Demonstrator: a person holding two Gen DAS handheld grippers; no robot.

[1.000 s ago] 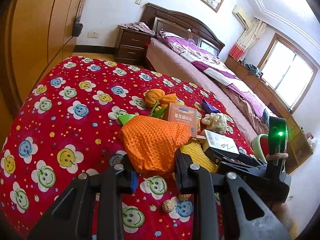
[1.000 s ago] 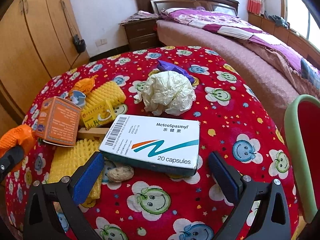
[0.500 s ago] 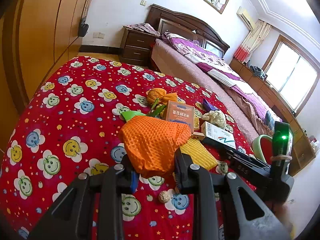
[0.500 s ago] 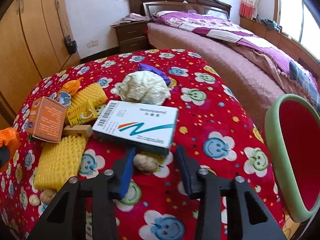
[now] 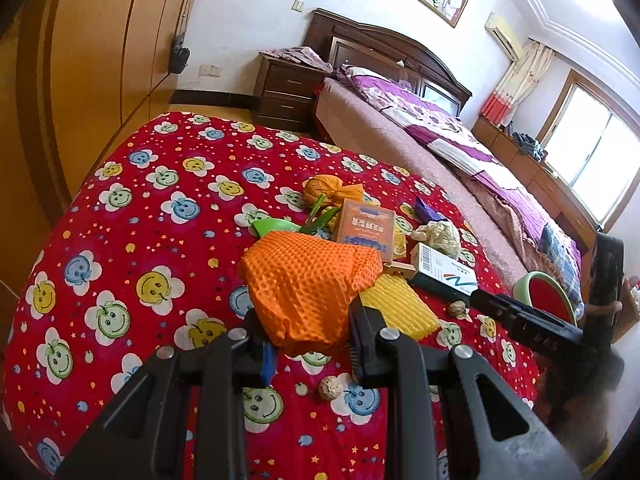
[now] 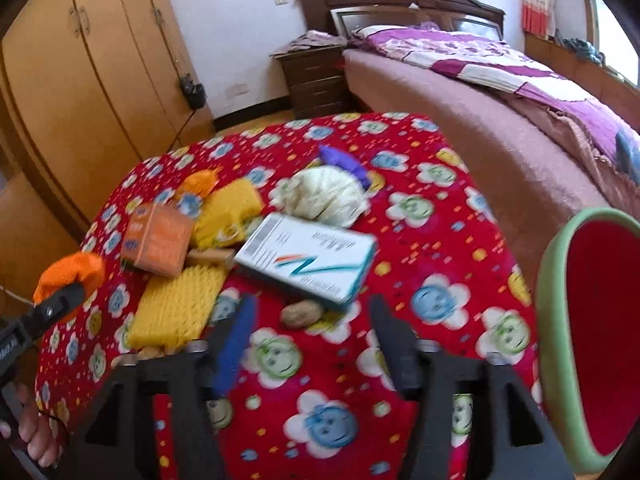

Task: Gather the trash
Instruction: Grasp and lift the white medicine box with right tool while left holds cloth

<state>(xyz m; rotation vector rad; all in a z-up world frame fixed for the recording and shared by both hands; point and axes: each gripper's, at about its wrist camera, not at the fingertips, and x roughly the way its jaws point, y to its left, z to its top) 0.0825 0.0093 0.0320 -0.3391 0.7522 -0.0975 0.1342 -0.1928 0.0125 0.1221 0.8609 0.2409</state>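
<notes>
My left gripper is shut on an orange foam net, held a little above the red smiley tablecloth; the net and gripper also show at the left of the right wrist view. My right gripper has its jaws opening, with nothing pressed between the pads. A brown nut lies on the cloth just ahead of its fingertips. Beyond the nut lies a white and teal medicine box, blurred. In the left wrist view the right gripper reaches in from the right.
An orange box, yellow foam nets, crumpled paper and a purple wrapper lie on the table. Another nut sits near my left fingers. A red bin with a green rim stands at the right. A bed lies behind.
The right jaws narrowed around the nut, then widened again, and the gripper drew back and up from the medicine box. The left gripper kept its hold on the orange net.
</notes>
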